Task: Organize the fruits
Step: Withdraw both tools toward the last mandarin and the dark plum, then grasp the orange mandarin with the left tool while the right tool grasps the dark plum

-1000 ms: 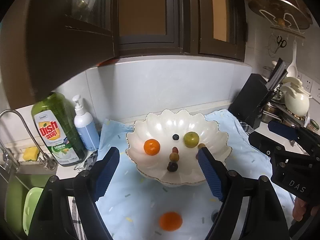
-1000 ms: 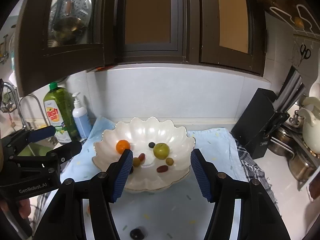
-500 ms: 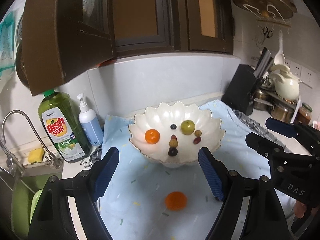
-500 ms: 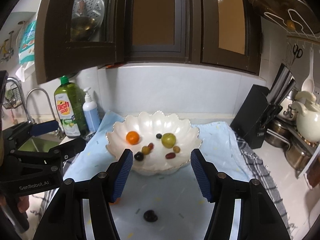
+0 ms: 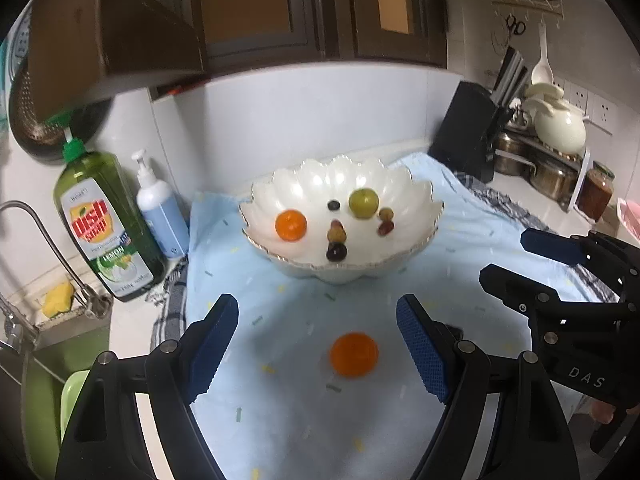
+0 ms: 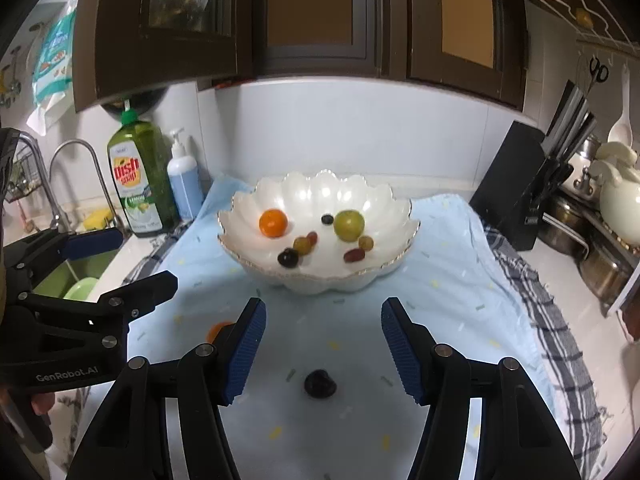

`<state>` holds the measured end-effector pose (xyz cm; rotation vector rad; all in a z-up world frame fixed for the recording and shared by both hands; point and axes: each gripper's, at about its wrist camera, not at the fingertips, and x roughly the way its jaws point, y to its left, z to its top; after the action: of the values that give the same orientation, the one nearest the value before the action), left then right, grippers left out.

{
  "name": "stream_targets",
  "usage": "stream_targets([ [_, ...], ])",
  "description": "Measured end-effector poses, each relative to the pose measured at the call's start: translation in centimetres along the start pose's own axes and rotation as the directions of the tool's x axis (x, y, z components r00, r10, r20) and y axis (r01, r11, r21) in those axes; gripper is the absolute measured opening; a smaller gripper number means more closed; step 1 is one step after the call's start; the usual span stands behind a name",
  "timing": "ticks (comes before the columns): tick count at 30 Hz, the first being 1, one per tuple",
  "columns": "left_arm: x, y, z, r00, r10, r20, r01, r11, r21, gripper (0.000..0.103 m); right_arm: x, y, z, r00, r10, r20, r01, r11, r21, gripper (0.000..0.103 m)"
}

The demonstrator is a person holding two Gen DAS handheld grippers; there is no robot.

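A white scalloped bowl [image 6: 320, 200] stands on a light blue cloth [image 6: 440, 280] spread over the counter. It holds an orange [image 6: 273, 223], a green fruit [image 6: 349, 225], a small dark berry [image 6: 327, 219] between them, and nearer the front rim a dark grape [image 6: 288, 257], a yellowish grape [image 6: 302, 245], a red grape [image 6: 354, 255] and one more small fruit [image 6: 365, 243]. Two fruits lie loose on the cloth, in front of the bowl and well apart from it: a second orange [image 5: 353, 354] and a dark fruit [image 6: 319, 384], possibly a plum, though the blur leaves this uncertain. The left gripper [image 5: 318, 344] hovers with its jaws spread wide, the loose orange between the fingers but untouched. The right gripper [image 6: 323, 346] is likewise spread and empty, the dark fruit lying between its fingers. Left of the cloth stand a green dish-soap bottle [image 5: 102, 220] and a pump bottle [image 5: 160, 208]; a black knife block [image 6: 520, 188] stands at the right.
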<state>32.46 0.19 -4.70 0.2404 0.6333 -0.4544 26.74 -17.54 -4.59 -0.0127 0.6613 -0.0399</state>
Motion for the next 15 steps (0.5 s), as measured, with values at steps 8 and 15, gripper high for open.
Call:
stream_targets([
  [8, 2.0, -0.3, -2.0, 0.999, -0.031, -0.044, 0.033, 0.998, 0.048, 0.081, 1.8, 0.4, -2.2, 0.998, -0.018, -0.064, 0.018, 1.0, 0.002, 0.061],
  [15, 4.3, -0.7, -3.5, 0.993, -0.052, -0.102, 0.061, 0.995, 0.084, 0.081, 3.8, 0.4, -4.1, 0.992, -0.023, -0.126, 0.026, 0.999, 0.021, 0.061],
])
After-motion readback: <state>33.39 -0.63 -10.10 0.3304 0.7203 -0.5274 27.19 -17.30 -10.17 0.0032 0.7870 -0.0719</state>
